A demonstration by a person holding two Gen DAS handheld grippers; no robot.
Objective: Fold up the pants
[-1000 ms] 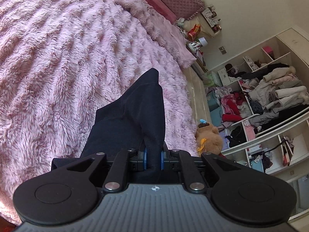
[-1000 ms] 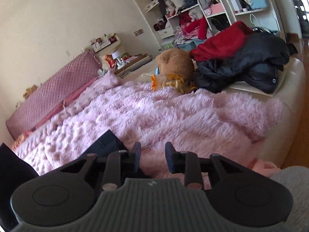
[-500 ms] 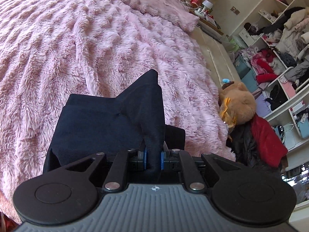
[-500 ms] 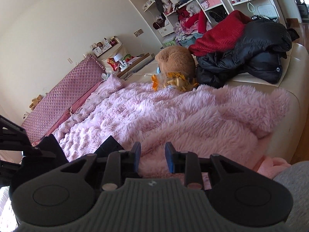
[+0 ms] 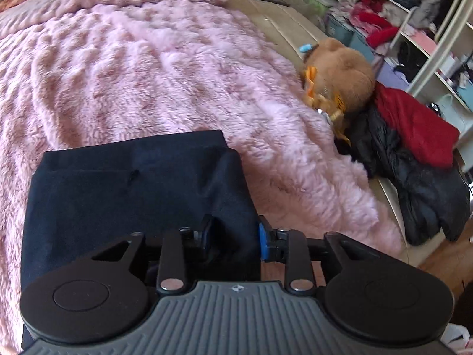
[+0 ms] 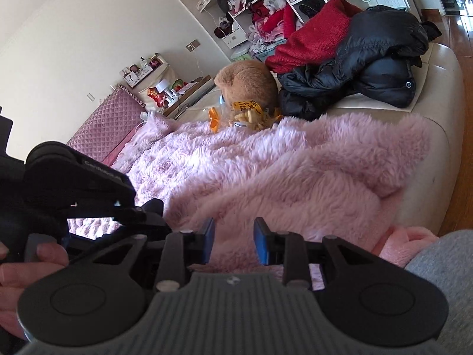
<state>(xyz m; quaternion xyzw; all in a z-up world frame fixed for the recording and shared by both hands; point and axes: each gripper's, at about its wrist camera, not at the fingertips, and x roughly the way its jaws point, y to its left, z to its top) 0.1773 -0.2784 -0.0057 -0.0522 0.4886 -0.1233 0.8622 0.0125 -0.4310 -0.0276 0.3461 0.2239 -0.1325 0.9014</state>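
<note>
The dark navy pants (image 5: 130, 183) lie folded in a flat rectangle on the pink fluffy blanket (image 5: 153, 74), near its front edge. My left gripper (image 5: 233, 236) sits at the pants' near right corner with its jaws apart; the cloth lies loosely between the blue pads (image 5: 264, 241). My right gripper (image 6: 232, 241) is open and empty, over the blanket's edge (image 6: 266, 177). The left gripper's body (image 6: 79, 183) and the hand holding it show at the left of the right wrist view. The pants are mostly hidden there.
A brown teddy bear (image 5: 340, 74) lies at the blanket's right edge. A black jacket (image 5: 414, 183) and a red garment (image 5: 414, 124) are piled beside it on the cream mattress (image 6: 437, 94). Cluttered shelves (image 5: 414, 14) stand beyond. Wooden floor (image 6: 464, 177) is on the right.
My left gripper has laid the raised fold of the pants down onto the rest and opened its jaws. The left gripper has come close beside my right gripper.
</note>
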